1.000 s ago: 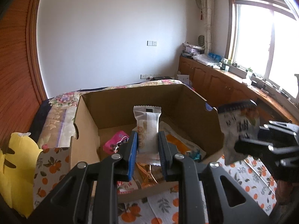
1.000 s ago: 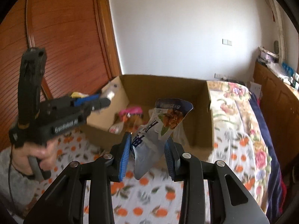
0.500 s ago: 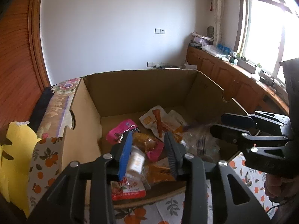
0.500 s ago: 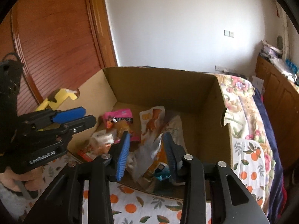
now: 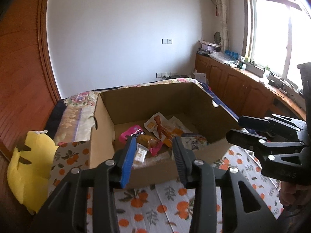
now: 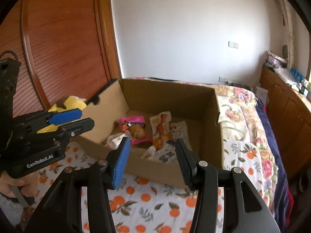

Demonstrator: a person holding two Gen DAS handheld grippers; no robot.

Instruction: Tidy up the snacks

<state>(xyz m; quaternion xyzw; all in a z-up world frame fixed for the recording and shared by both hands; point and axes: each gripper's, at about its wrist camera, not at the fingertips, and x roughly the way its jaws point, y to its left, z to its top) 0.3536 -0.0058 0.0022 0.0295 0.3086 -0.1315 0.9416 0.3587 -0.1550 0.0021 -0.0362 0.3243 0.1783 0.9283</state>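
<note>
Place: home bedroom
Right: floral quilt on bed, wooden cabinets, window
Left: wooden wardrobe doors

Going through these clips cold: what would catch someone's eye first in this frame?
Most likely the open cardboard box on the orange-print cloth, with bright snack packets heaped on its floor, a pink packet standing out. Next, the two black grippers in front of it: the left gripper and the right gripper, both open and holding nothing. A yellow plush toy sits left of the box.
</note>
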